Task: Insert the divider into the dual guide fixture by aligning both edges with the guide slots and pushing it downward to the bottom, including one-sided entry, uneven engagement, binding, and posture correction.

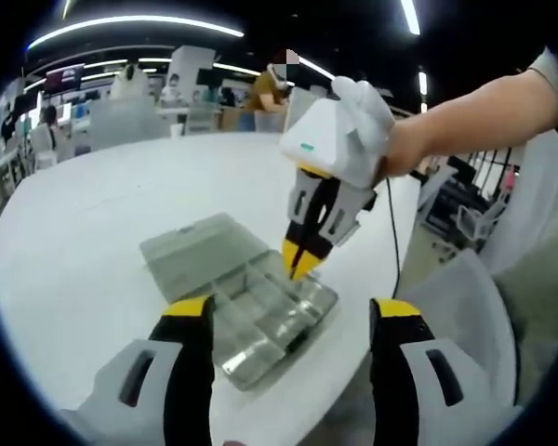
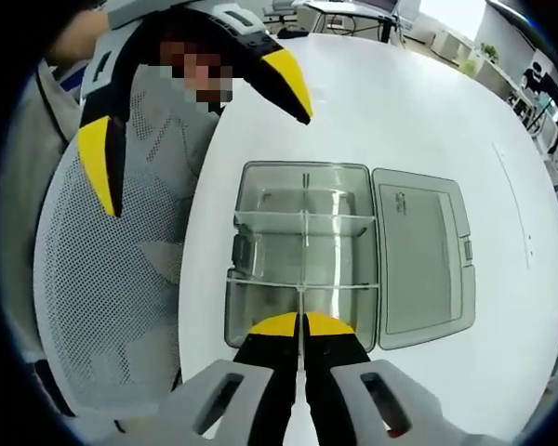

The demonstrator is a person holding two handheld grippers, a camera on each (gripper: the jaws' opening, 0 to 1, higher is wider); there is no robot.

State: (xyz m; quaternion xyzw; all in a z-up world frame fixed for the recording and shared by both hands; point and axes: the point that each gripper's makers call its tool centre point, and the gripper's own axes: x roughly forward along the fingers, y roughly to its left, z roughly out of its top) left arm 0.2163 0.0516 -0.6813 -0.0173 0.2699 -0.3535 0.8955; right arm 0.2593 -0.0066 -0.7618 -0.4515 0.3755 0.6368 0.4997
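The dual guide fixture is a clear plastic compartment box (image 2: 302, 265) lying open on a white round table (image 2: 428, 121), its hinged lid (image 2: 420, 251) folded flat to the right in the right gripper view. Two cross partitions already sit inside the box.

The right gripper (image 2: 302, 325) is pressed together on the top edge of a thin clear divider (image 2: 300, 302), which stands upright and runs lengthwise along the box's centre line at the near end. In the left gripper view this gripper (image 1: 299, 260) descends steeply into the box (image 1: 251, 307) from above. Whether both divider edges have entered their slots cannot be told.

The left gripper (image 1: 293, 321) is spread wide and holds nothing; it hovers beside the box, apart from it.

Risks from this state:
- The box is unsupported. Downward force off the centre line is likely to tip or slide it.
- If only one edge is engaged, further pushing would cock the divider and bind it.
- The thin divider may bow or slip out of the pinch under load.
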